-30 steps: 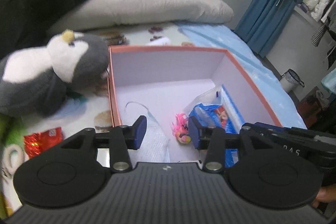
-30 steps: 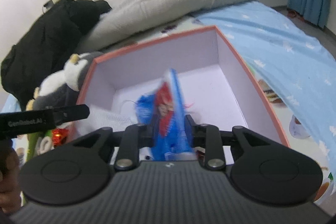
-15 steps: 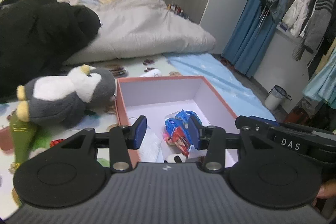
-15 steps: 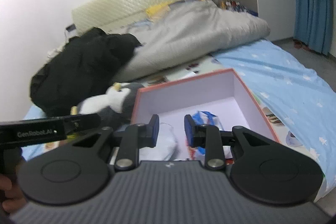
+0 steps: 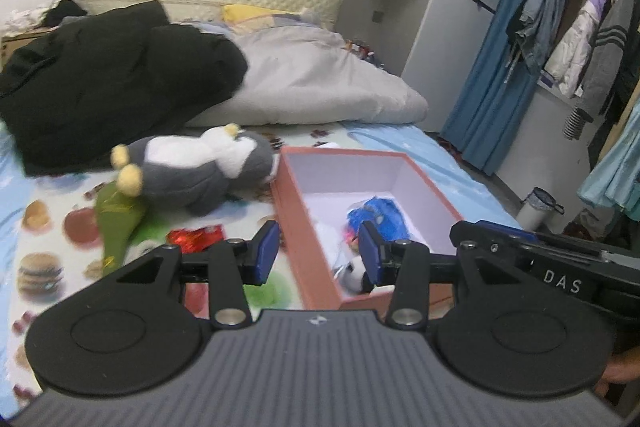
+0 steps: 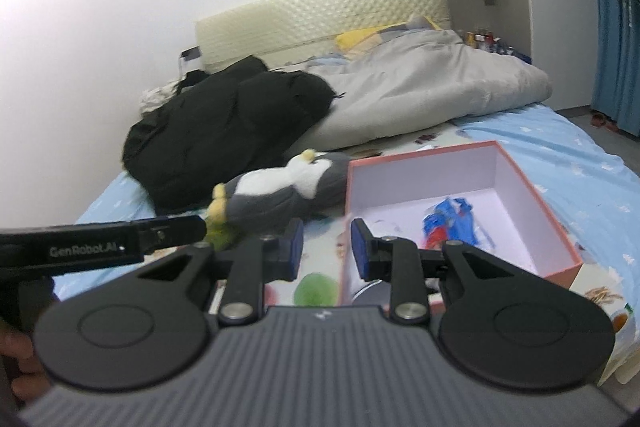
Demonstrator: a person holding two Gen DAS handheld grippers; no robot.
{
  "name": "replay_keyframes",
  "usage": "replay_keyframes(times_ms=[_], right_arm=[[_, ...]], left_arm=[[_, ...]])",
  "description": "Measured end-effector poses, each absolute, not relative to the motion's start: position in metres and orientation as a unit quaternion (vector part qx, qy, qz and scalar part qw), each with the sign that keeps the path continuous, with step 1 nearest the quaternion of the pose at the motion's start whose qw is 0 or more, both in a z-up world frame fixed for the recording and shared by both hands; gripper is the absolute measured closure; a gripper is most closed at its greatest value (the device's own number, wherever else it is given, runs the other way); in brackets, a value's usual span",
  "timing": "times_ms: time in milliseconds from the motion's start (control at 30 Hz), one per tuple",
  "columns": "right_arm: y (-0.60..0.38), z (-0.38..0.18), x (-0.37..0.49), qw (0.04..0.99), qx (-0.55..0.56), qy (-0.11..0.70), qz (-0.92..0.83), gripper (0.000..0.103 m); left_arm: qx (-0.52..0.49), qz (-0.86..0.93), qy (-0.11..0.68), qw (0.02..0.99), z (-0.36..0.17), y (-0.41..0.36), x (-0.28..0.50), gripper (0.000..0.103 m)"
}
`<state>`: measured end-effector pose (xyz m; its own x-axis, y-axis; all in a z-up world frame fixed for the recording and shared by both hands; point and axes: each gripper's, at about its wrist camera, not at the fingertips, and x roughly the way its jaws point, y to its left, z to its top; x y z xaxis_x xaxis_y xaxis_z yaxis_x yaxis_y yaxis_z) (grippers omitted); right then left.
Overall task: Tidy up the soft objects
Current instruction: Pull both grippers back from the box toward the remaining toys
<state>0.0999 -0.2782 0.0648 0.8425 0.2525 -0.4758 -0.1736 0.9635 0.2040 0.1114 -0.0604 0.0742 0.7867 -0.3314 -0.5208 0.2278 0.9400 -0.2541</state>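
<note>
Left wrist view: my left gripper [image 5: 318, 254] is parted with nothing between the pads, hanging above the near corner of the pink box [image 5: 297, 227]. Right gripper [image 6: 326, 247] also released, narrower gap, nothing in it; its jaws straddle the box's left wall from above, no contact that I can see. The box holds the blue wrapper bundle [image 5: 378, 217], something white and a small panda-like toy [image 5: 356, 273] at the near end; rest of its contents too blurred to call. I reckon the penguin plush [image 5: 200, 167] is the next item. It lies on the printed bedsheet [image 5: 52, 227] just left of the box, head end touching or nearly touching the box's far left corner; can't tell which. Its long axis runs roughly left-right across the view, yellow feet [image 5: 128, 179] pointing away from the box, white belly up. From both tools it sits ahead and to the left. Left gripper looks nearer, since the right one sits further over toward the box, so I'd take it with the left. Across the belly means a grip crosswise to that axis, and the body looks wider than the current gap, so I'd open wider first. A green packet [image 5: 118, 219] and a red foil wrapper [image 5: 196, 239] lie between the plush and my left tool; watch for snagging those. Black jacket [image 5: 108, 79] and grey duvet [image 5: 320, 83] are well behind, not in play.
</note>
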Motion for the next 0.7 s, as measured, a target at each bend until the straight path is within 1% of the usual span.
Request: replay_keyframes(times_ms=[300,700], right_arm=[[-0.243,0.038,0.064,0.944,0.073,0.281,0.158,0.072],[-0.203,0.004,0.042,0.935,0.043,0.295,0.190,0.072]], left_arm=[[-0.098,-0.097,0.297,0.945,0.048,-0.019,0.042,0.053],[-0.119,-0.057,0.312,0.941,0.008,0.021,0.011,0.053]])
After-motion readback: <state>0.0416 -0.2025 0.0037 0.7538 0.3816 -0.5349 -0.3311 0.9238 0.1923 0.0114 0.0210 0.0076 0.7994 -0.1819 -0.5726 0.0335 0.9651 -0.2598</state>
